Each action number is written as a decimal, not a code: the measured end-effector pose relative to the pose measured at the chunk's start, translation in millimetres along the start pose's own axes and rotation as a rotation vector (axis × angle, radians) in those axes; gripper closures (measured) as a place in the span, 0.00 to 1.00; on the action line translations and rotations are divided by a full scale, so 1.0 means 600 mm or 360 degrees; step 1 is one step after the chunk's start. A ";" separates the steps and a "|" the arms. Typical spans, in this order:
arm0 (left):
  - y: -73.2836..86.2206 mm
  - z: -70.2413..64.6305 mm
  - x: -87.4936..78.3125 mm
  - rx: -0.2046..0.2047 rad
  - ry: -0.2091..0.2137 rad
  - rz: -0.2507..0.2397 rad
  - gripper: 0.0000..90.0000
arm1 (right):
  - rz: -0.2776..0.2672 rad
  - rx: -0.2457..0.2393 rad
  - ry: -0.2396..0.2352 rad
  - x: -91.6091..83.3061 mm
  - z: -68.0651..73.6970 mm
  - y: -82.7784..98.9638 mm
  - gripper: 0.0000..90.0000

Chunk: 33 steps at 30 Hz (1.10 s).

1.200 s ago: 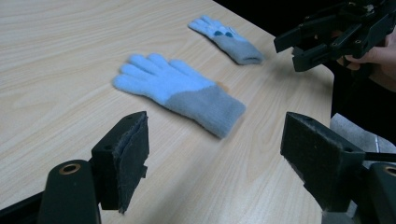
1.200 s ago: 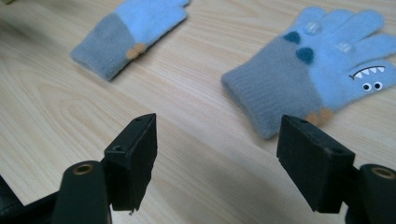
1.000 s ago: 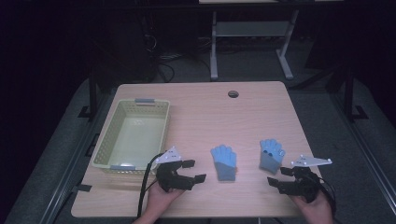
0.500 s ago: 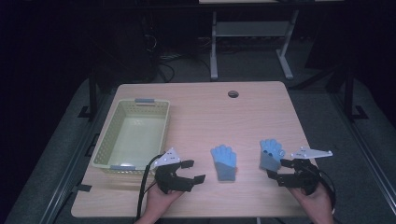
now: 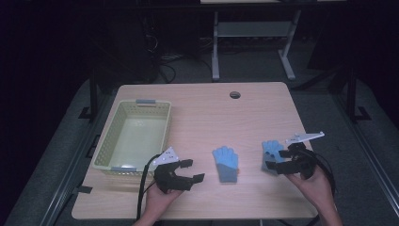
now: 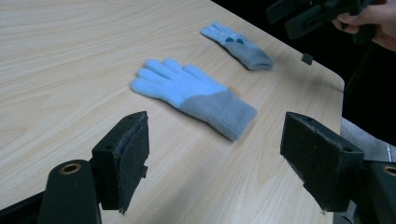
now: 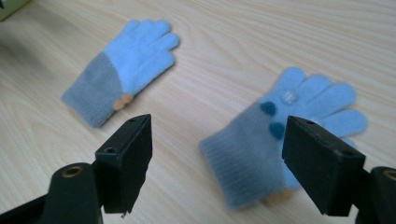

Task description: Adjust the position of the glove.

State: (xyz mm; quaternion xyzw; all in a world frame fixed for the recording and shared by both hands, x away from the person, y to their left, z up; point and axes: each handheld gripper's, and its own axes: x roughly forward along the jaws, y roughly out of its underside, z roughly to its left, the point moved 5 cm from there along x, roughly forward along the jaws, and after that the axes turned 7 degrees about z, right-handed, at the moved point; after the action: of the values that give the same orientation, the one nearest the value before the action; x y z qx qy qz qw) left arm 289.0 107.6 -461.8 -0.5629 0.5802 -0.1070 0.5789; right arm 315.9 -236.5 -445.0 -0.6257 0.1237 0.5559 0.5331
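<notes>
Two light-blue gloves with grey cuffs lie flat on the wooden table (image 5: 207,113). The middle glove (image 5: 226,163) (image 6: 194,95) (image 7: 123,67) rests just right of my left gripper (image 5: 196,170) (image 6: 219,140), which is open and empty, jaws pointing at its cuff. The right glove (image 5: 269,149) (image 6: 237,41) (image 7: 292,119) has dark dots on it. My right gripper (image 5: 276,160) (image 7: 217,140) hovers open over its cuff, one jaw on either side, holding nothing.
A pale yellow-green basket (image 5: 109,141) stands empty at the table's left, just behind my left gripper. A round cable hole (image 5: 235,95) sits near the far edge. The table's front edge runs close under both hands.
My right gripper has moved forward and left, from near the front edge to over the right glove's cuff. The left gripper has barely shifted. Both gloves lie as before.
</notes>
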 end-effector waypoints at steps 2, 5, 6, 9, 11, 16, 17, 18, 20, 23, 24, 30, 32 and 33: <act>-0.001 0.000 -0.001 0.0006 -0.0005 -0.0003 0.26 | 0.0006 -0.0001 -0.0002 0.000 -0.002 -0.004 0.28; -0.002 0.001 -0.002 0.0018 -0.0015 -0.0008 0.26 | 0.0045 -0.0002 0.0011 0.000 -0.010 -0.015 0.32; -0.002 0.000 -0.003 0.0017 -0.0015 -0.0008 0.26 | 0.0049 0.0000 0.0013 0.000 -0.011 -0.018 0.32; -0.002 0.001 -0.002 0.0016 -0.0014 -0.0005 0.26 | 0.0078 -0.0003 0.0030 0.003 -0.021 -0.030 0.35; -0.002 0.000 -0.001 0.0019 -0.0014 -0.0004 0.26 | 0.0106 0.0003 0.0047 0.009 -0.027 -0.033 0.36; -0.001 0.001 0.002 0.0036 -0.0020 0.0001 0.26 | 0.0171 0.0027 0.0093 0.027 -0.041 -0.036 0.37; 0.000 0.001 0.002 0.0027 -0.0017 0.0004 0.26 | 0.0183 0.0026 0.0093 0.030 -0.043 -0.036 0.37; 0.000 0.002 0.003 0.0025 -0.0018 0.0004 0.26 | 0.0200 0.0035 0.0099 0.033 -0.045 -0.036 0.37; 0.000 0.001 0.002 0.0027 -0.0017 0.0002 0.26 | 0.0235 0.0043 0.0109 0.040 -0.048 -0.035 0.38; -0.001 0.000 0.002 0.0025 -0.0015 -0.0004 0.26 | 0.0267 0.0044 0.0127 0.046 -0.051 -0.035 0.39; -0.001 0.001 0.002 0.0024 -0.0015 -0.0004 0.26 | 0.0295 0.0054 0.0141 0.051 -0.053 -0.034 0.41; 0.000 0.003 0.002 0.0009 -0.0023 -0.0019 0.26 | 0.0396 0.0067 0.0172 0.066 -0.061 -0.028 0.53; -0.001 0.002 0.002 0.0012 -0.0022 -0.0020 0.26 | 0.0406 0.0074 0.0187 0.069 -0.062 -0.026 0.58; -0.001 0.001 0.002 0.0013 -0.0022 -0.0021 0.26 | 0.0408 0.0065 0.0199 0.070 -0.063 -0.025 0.59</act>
State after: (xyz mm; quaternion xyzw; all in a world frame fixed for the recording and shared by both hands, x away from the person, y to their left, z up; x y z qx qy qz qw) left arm 290.4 106.8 -462.4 -0.5651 0.5720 -0.1091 0.5845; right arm 363.2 -242.8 -479.0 -0.6272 0.2468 0.5768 0.4616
